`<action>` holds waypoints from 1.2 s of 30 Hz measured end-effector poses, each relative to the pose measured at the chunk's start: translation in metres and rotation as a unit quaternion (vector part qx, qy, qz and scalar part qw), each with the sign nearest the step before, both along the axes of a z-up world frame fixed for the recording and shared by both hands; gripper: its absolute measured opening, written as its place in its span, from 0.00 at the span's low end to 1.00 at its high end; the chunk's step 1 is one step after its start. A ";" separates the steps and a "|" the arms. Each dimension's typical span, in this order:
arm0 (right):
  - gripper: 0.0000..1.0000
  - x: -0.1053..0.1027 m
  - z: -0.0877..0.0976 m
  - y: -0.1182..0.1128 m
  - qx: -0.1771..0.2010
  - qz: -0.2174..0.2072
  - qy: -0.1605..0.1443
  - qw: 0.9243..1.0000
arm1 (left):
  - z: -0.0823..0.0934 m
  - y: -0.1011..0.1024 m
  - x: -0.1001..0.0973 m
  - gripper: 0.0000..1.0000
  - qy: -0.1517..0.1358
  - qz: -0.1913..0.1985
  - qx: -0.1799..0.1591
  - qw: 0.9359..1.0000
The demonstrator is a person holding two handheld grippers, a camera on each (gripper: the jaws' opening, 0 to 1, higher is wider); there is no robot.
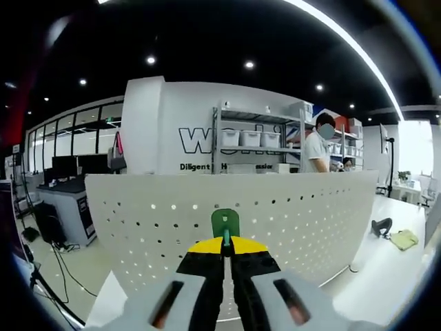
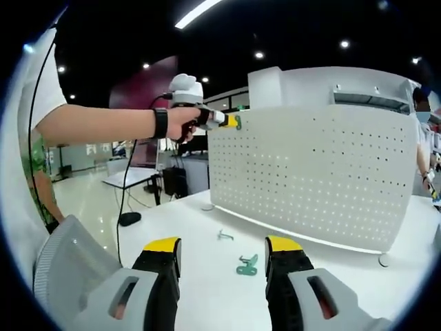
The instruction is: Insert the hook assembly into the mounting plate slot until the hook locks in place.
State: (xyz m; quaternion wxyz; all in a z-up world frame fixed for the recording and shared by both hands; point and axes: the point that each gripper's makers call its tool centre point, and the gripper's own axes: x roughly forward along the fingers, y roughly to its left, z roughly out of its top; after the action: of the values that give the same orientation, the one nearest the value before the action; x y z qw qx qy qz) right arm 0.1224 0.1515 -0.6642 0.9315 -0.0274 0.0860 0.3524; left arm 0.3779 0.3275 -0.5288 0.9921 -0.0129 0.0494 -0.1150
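While clamped in the left gripper [image 1: 227,248] with yellow-tipped black jaws together on it, green plastic hook assembly [image 1: 225,224] pressed against upper edge of white perforated mounting plate [image 1: 296,214]; same seen at plate's upper left corner [image 2: 238,121]. Right gripper [image 2: 224,256] low over white table [image 2: 207,289], jaws apart; second green hook [image 2: 247,265] lying flat between them, small metal hook [image 2: 224,236] near it.

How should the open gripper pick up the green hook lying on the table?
The green hook lies flat on the white table, just ahead of the right gripper, whose jaws stand apart. Probably best to come straight down from above and pinch its flat body across the narrow sides, since it offers no raised part.
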 end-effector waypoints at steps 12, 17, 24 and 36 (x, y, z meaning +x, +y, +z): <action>0.50 0.005 -0.005 -0.004 0.000 -0.011 0.007 1.000 | -0.001 0.004 0.017 0.02 0.001 0.006 0.003 1.000; 0.50 0.007 -0.006 -0.004 -0.002 -0.012 0.009 1.000 | 0.000 0.004 0.024 0.02 0.001 0.007 0.005 1.000; 0.49 0.007 -0.008 -0.007 -0.005 -0.016 0.013 1.000 | -0.002 0.003 0.032 0.02 0.003 0.004 0.008 1.000; 0.49 0.007 -0.011 -0.006 -0.010 -0.016 0.019 1.000 | -0.005 0.006 0.041 0.02 0.010 0.008 0.007 1.000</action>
State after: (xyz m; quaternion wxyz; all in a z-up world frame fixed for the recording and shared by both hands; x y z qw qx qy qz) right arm 0.1293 0.1451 -0.6751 0.9350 -0.0287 0.1071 0.3368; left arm 0.4191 0.3331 -0.5342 0.9925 -0.0072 0.0600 -0.1064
